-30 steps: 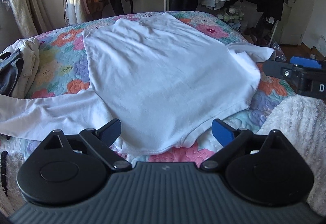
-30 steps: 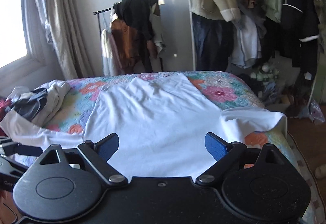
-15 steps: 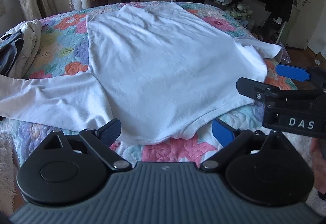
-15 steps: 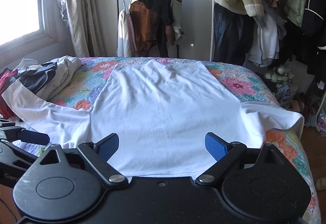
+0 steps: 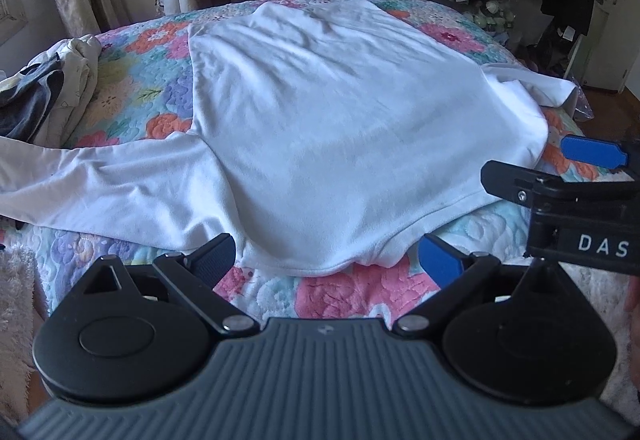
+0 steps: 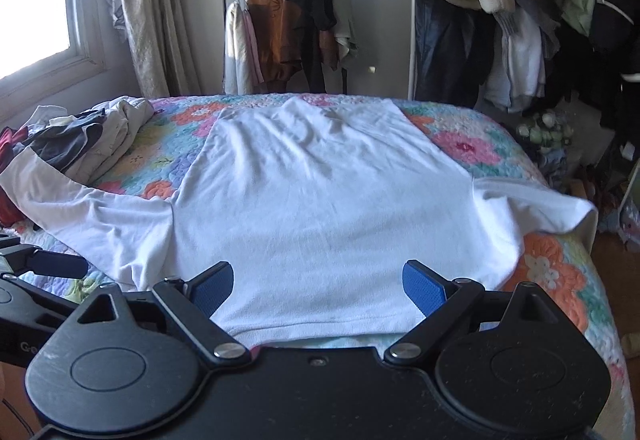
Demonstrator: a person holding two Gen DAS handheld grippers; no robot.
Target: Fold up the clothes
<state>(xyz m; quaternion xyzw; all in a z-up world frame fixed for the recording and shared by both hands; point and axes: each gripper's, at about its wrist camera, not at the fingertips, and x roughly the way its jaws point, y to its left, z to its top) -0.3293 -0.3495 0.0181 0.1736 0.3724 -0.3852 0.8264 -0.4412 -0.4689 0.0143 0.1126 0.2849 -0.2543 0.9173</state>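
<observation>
A white long-sleeved shirt (image 5: 328, 127) lies flat on the flowered quilt, its near edge toward me, sleeves spread left and right; it also shows in the right wrist view (image 6: 320, 199). My left gripper (image 5: 326, 260) is open and empty, hovering just above the shirt's near edge. My right gripper (image 6: 319, 286) is open and empty over the same edge, further right. The right gripper also shows in the left wrist view (image 5: 568, 175), at the shirt's right corner.
The flowered quilt (image 5: 132, 107) covers the bed. A heap of other clothes (image 6: 80, 139) lies at the bed's left. Clothes racks (image 6: 304, 15) and hanging garments stand behind the bed. A white fluffy rug (image 5: 16, 320) lies below the near edge.
Both grippers have moved in closer to the shirt's near edge and lower. The right gripper has come further into the left wrist view. Both stay open.
</observation>
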